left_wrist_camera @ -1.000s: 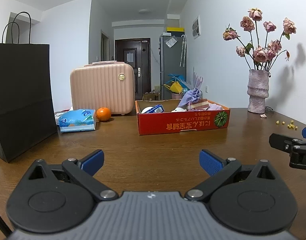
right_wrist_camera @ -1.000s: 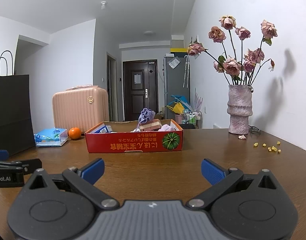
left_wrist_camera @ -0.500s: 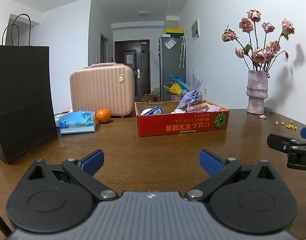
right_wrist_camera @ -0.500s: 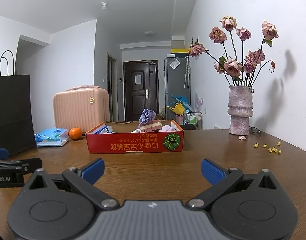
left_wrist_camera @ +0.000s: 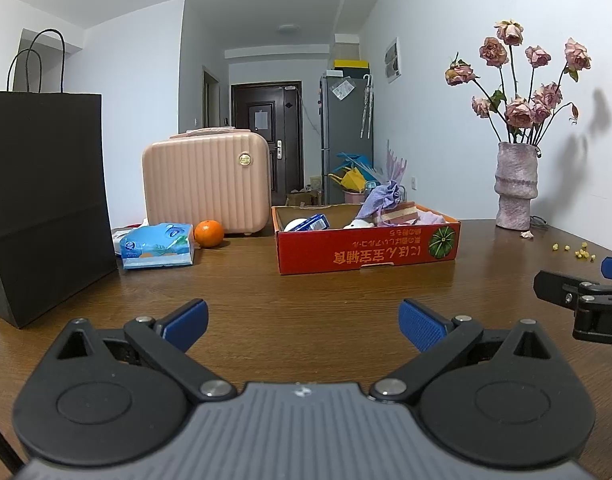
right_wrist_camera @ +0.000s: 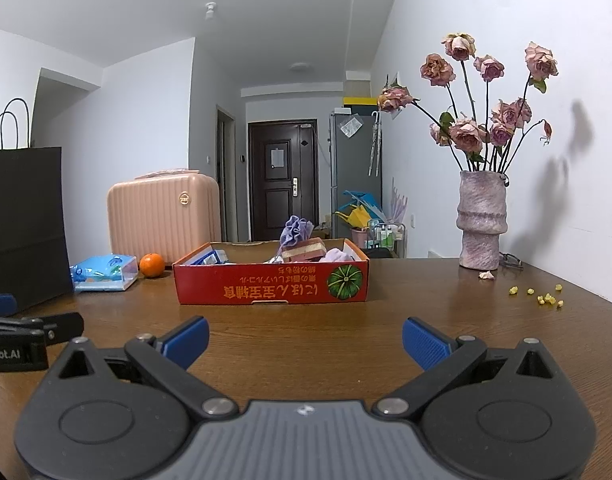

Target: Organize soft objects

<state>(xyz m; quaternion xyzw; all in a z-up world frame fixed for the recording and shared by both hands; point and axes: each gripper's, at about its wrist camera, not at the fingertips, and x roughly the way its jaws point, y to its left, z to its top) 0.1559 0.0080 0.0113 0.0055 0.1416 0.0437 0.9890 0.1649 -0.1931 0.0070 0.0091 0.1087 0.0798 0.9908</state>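
Note:
A shallow red cardboard box [left_wrist_camera: 366, 250] [right_wrist_camera: 271, 285] stands on the wooden table ahead of both grippers. Inside it lie a purple drawstring pouch [left_wrist_camera: 380, 199] [right_wrist_camera: 294, 230], a pink-and-cream sponge block [left_wrist_camera: 398, 214] [right_wrist_camera: 304, 249], a lilac cloth [left_wrist_camera: 432, 218] [right_wrist_camera: 336, 256], a white object [left_wrist_camera: 356, 224] and a blue-and-white packet [left_wrist_camera: 312, 223] [right_wrist_camera: 210, 258]. A blue tissue pack [left_wrist_camera: 158, 246] [right_wrist_camera: 104, 272] lies left of the box. My left gripper [left_wrist_camera: 302, 322] is open and empty, well short of the box. My right gripper [right_wrist_camera: 306, 338] is open and empty too.
A black paper bag [left_wrist_camera: 42, 200] [right_wrist_camera: 24, 220] stands at the left. A pink suitcase [left_wrist_camera: 206, 186] [right_wrist_camera: 164, 216] and an orange [left_wrist_camera: 209, 233] [right_wrist_camera: 152, 265] sit behind the tissue pack. A vase of dried roses [left_wrist_camera: 515, 186] [right_wrist_camera: 482, 222] and yellow crumbs [right_wrist_camera: 544, 298] are at the right.
Both grippers have drifted slightly; the scene has shifted only a little. Both stay open and empty.

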